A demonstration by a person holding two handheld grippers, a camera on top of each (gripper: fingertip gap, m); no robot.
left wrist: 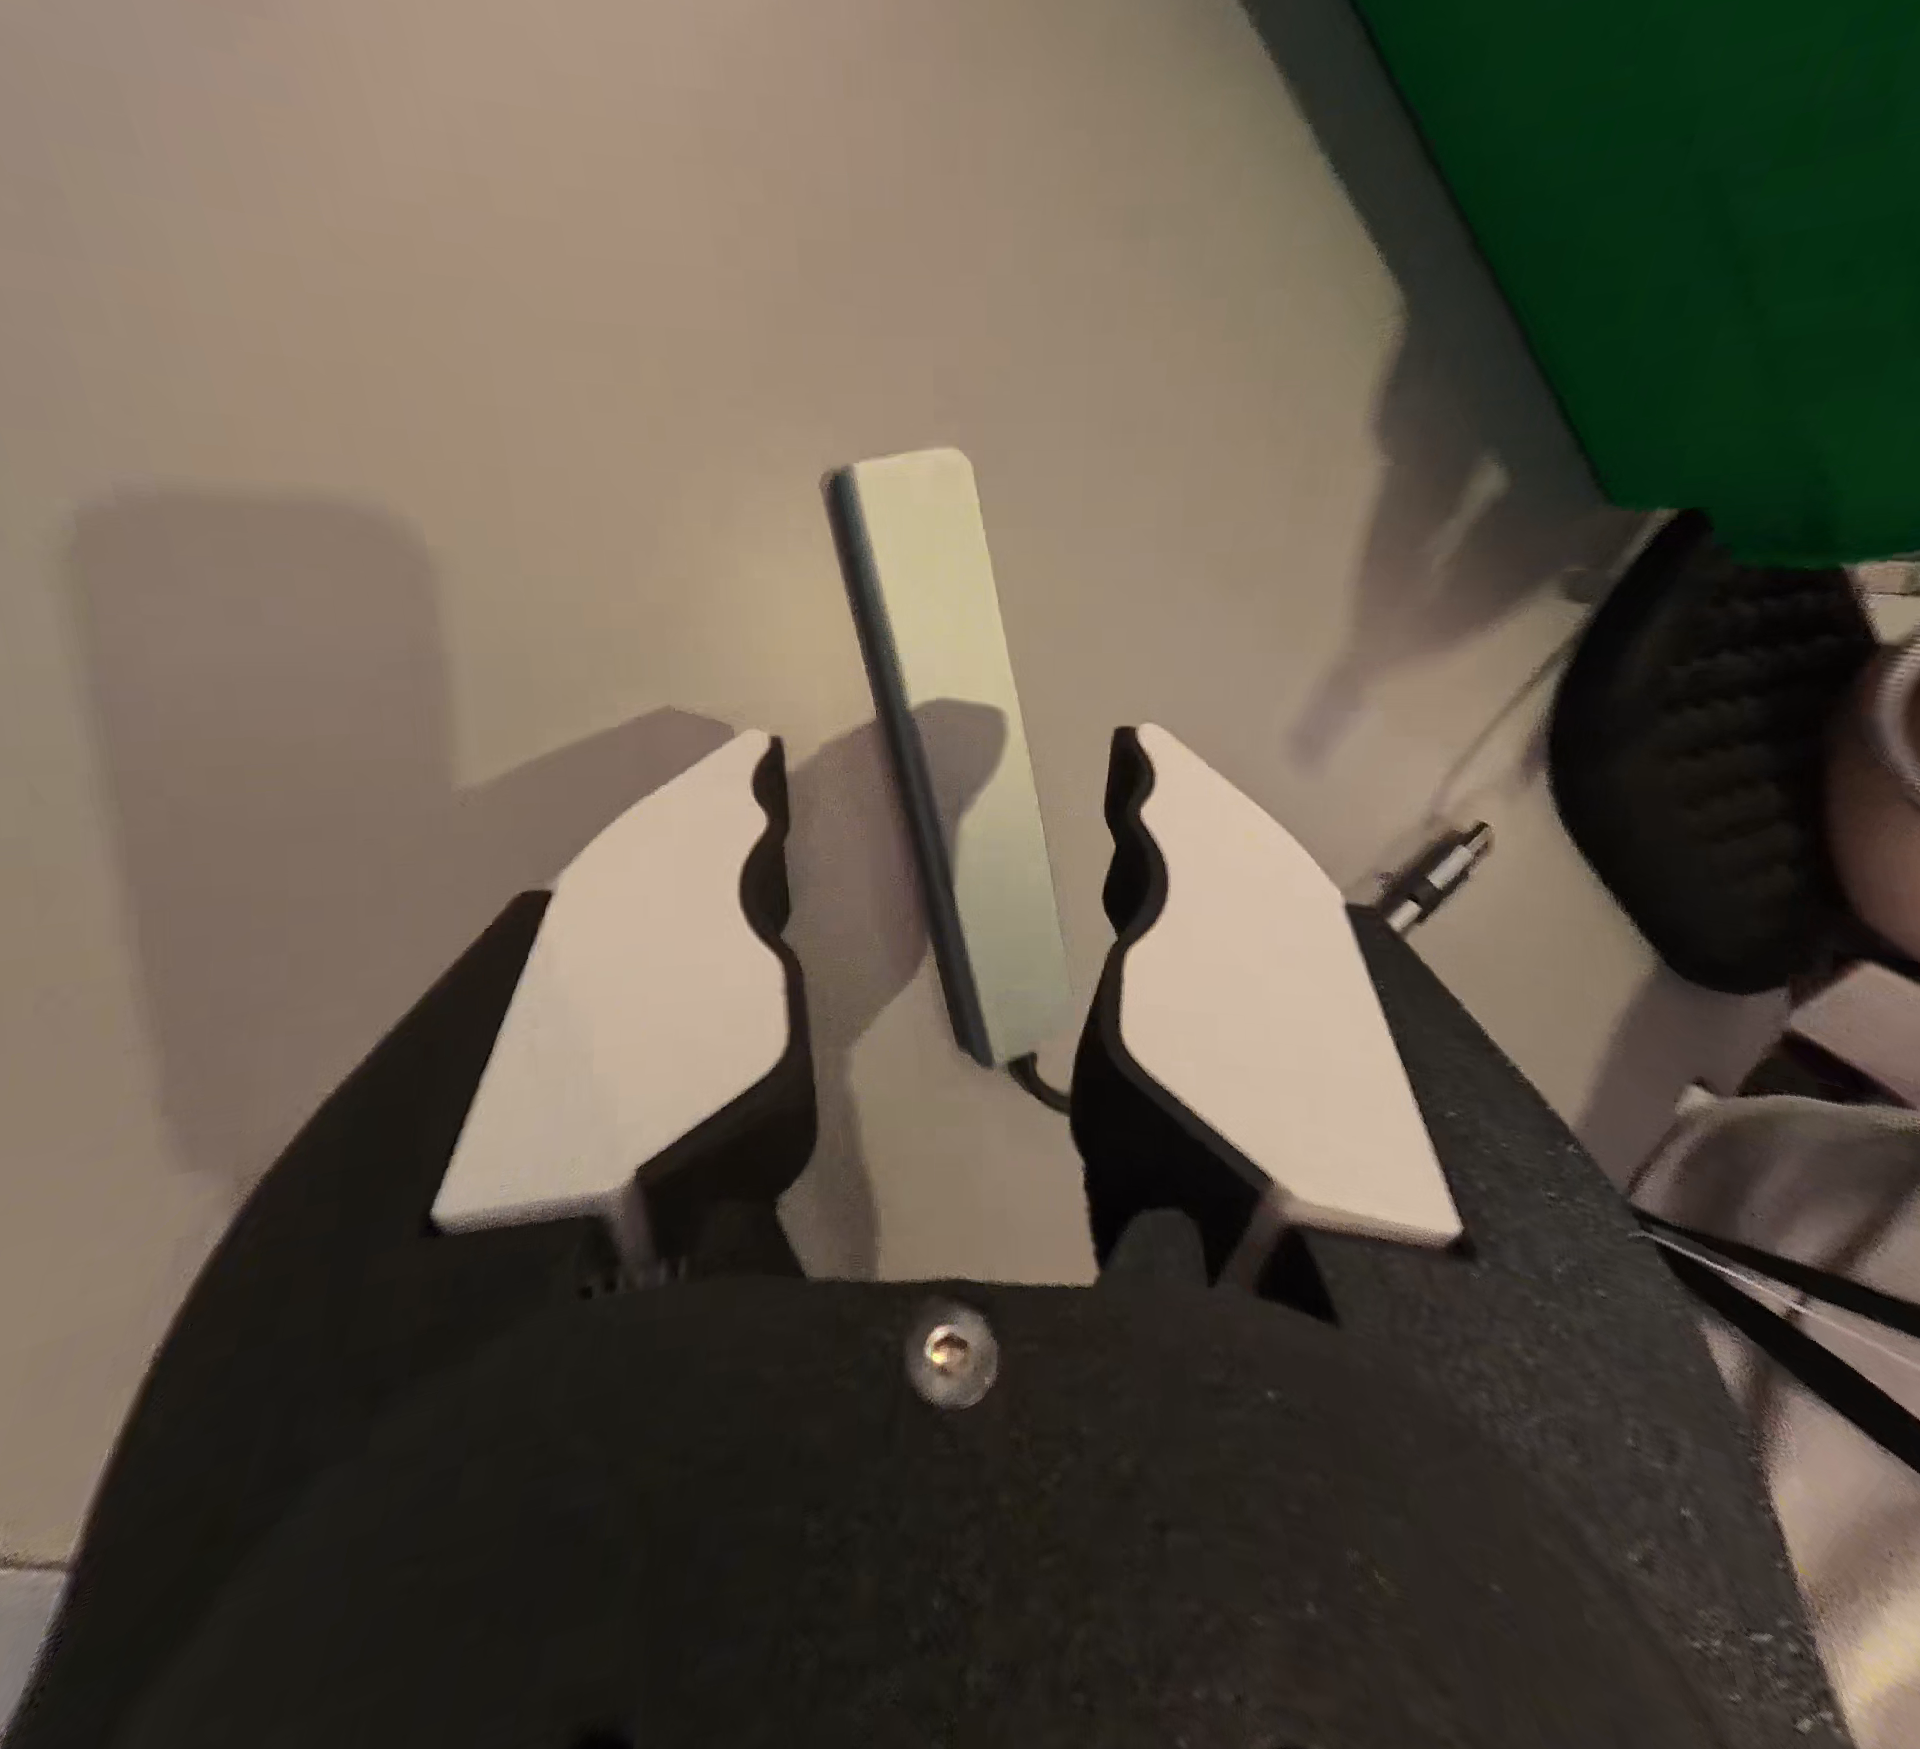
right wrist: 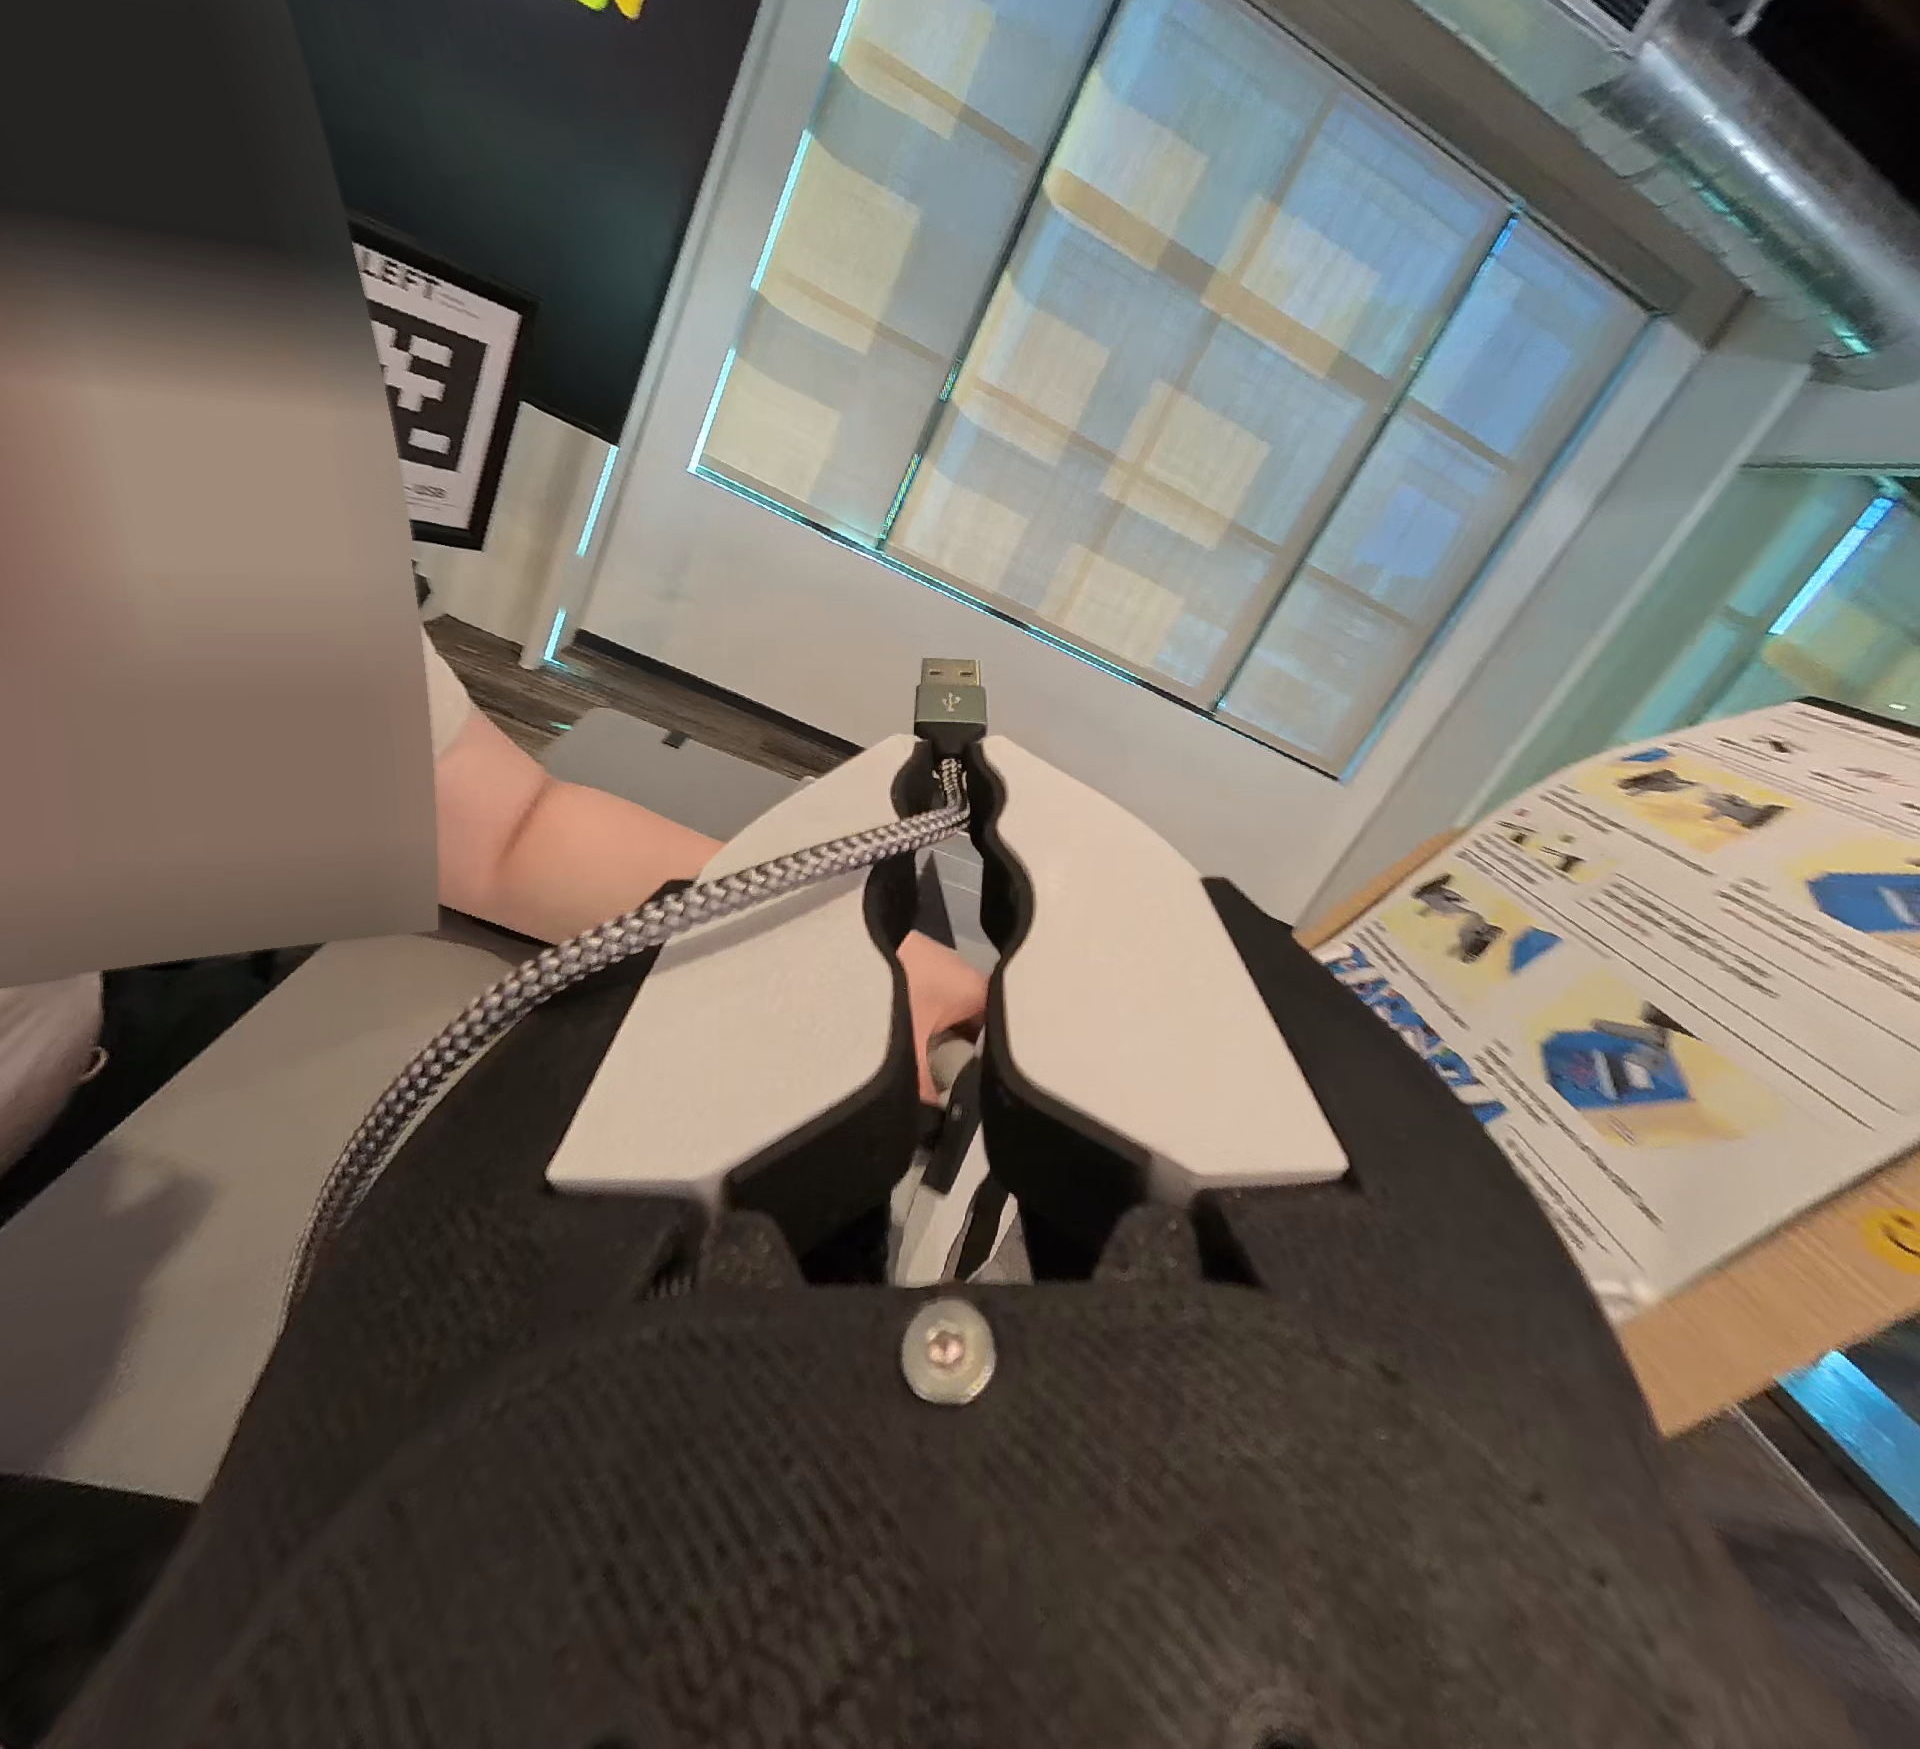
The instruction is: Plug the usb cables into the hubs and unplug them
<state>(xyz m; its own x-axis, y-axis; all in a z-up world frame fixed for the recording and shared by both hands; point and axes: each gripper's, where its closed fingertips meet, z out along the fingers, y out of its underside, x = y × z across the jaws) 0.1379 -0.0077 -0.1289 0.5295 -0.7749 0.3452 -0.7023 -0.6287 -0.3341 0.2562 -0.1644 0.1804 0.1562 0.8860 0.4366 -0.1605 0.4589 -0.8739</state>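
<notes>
Left gripper [left wrist: 943, 852] hovers open around the hub [left wrist: 951, 743]; right gripper [right wrist: 948, 764] pinches the USB plug [right wrist: 949, 700], aimed away, risking misalignment.

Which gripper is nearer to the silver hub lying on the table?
Left. The left gripper hovers open with the hub between its fingers. The right gripper holds the USB plug raised toward a window; no hub appears in its view.

we see the left tongs [left wrist: 945, 743] spread wide above the pale surface [left wrist: 520, 245], their white fingers [left wrist: 644, 961] on either side of a slim silver hub [left wrist: 951, 743] lying flat. a loose metal plug [left wrist: 1439, 873] lies to the right, near a green sleeve [left wrist: 1662, 141].
</notes>
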